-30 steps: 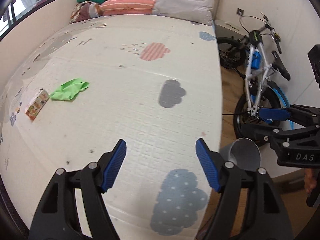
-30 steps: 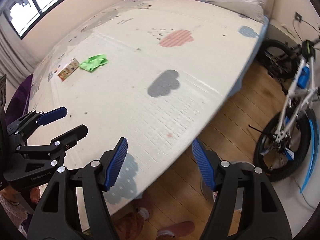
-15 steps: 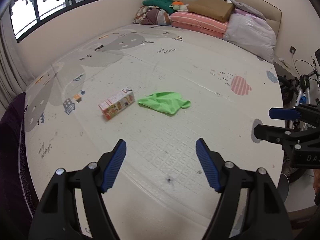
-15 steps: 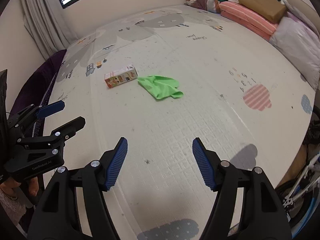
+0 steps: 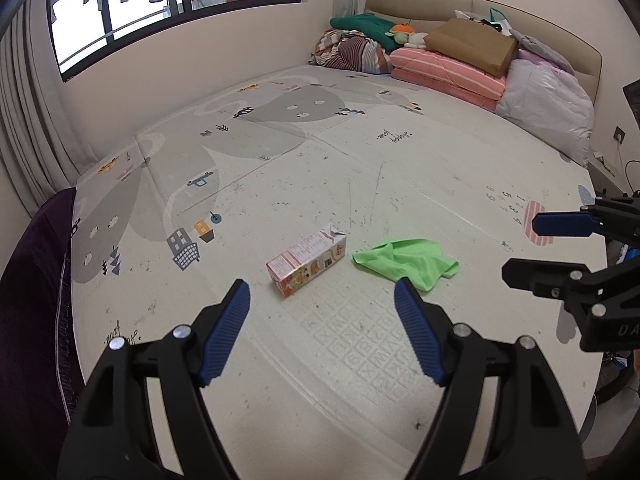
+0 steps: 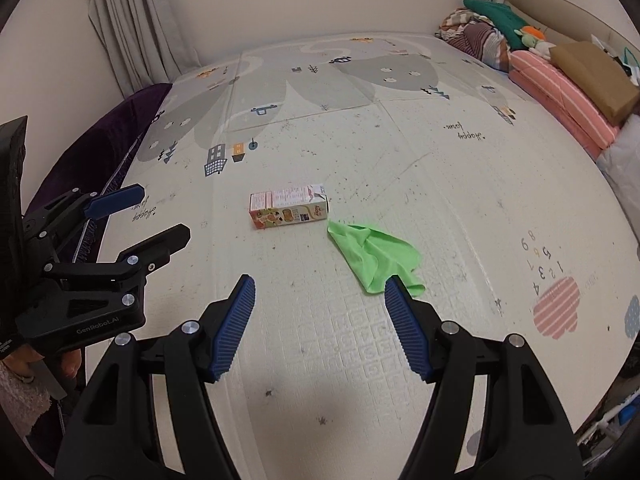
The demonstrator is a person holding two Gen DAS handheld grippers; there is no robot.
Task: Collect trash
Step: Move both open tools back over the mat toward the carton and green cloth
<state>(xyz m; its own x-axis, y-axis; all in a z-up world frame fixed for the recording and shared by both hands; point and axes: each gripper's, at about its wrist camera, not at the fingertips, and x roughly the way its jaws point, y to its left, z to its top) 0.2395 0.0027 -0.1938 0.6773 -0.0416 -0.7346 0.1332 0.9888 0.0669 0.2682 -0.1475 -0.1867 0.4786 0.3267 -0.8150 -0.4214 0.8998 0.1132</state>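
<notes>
The small carton (image 5: 307,263) lies on its side out on the play mat (image 5: 360,360), with the crumpled green cloth (image 5: 406,264) just beside its torn-open end, the two almost touching; both sit ahead of me, apart from my tongs. Judging by that, I have collected nothing yet: the carton, which I take to be the trash, is untouched, and I see no bin or bag to drop it in, so the whole pick-up and disposal is left. My left tongs (image 5: 322,332) are spread wide with nothing between the blue pads (image 5: 224,336), hanging above the mat and lined up roughly toward the carton. My right tongs (image 6: 318,326) are equally wide, empty and touching nothing, with the near corner of the cloth just past the right pad. Bedding (image 5: 444,68) is piled at the far end.
</notes>
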